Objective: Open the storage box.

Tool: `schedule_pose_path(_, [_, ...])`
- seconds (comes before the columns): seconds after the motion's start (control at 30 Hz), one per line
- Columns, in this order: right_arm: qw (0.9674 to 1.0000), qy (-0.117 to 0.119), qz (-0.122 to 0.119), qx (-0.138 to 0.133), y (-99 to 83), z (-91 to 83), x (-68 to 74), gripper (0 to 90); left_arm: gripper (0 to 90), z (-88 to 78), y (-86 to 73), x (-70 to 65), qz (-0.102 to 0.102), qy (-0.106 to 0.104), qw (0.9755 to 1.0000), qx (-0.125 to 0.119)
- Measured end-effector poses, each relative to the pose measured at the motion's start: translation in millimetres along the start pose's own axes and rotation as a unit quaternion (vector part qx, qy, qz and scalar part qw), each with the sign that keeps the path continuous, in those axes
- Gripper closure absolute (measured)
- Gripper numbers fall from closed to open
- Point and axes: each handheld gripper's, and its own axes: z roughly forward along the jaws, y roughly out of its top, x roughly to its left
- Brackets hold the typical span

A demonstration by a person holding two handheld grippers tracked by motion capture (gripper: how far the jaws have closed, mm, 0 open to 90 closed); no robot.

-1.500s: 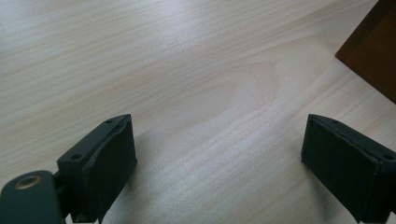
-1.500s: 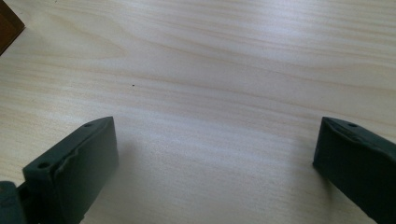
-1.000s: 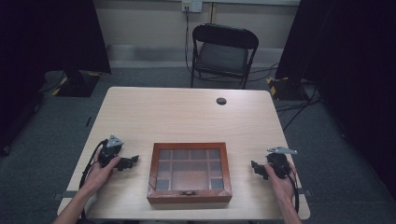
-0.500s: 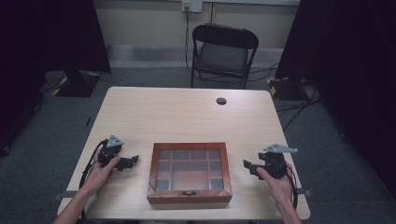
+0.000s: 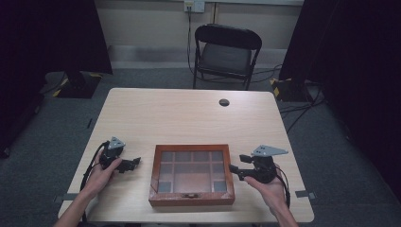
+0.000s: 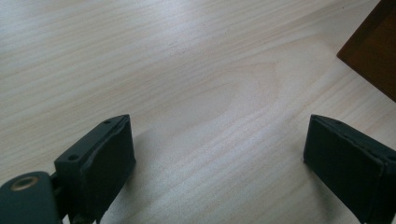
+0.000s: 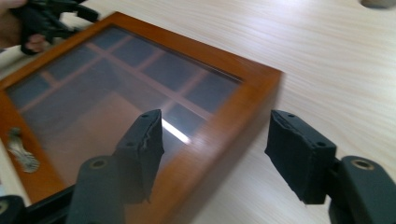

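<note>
**Grippers flank glass-lid box**

Left hand-held gripper (image 5: 134, 163) rests on the pale wood-grain table (image 5: 189, 118), jaws spread, empty, near the box (image 5: 191, 174). Box sits near the front edge between both: rigid brown wood frame, glass lid over compartments, metal clasp (image 5: 190, 194) in front. Probably heavy-ish, fragile; hold by frame. Right hand-held gripper (image 5: 233, 170) open, straddling the box's right rim.

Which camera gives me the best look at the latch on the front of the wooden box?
The right gripper view: the metal latch sits close, on the wooden box frame beside the glass lid. The high view shows it as a small dark speck. The left gripper view catches just a box corner.
</note>
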Motion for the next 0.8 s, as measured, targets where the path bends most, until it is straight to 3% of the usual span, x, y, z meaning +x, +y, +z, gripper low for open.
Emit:
schedule_pose_path(0.13, [0.9994, 0.028, -0.022, 0.002, 12.0, 7.7, 18.0, 40.0, 7.9, 0.0, 0.0, 0.0, 0.000, 0.000, 1.0000, 0.000])
schedule_pose_path(0.4, [0.9943, 0.082, -0.066, 0.020, 33.0, 26.8, 45.6, 45.6, 7.9, 0.2, -0.2, -0.6, -0.004, 0.000, 1.0000, -0.003])
schedule_pose_path(0.6, [0.9903, 0.118, -0.070, 0.021, 31.3, 36.2, 59.2, 50.0, 7.9, 0.0, -0.1, -0.3, -0.001, 0.001, 1.0000, -0.001])
schedule_pose_path(0.8, [0.9836, 0.148, -0.093, 0.044, 23.9, 43.3, 73.8, 59.8, 7.9, 0.2, -0.2, -0.6, -0.004, 0.001, 1.0000, -0.003])
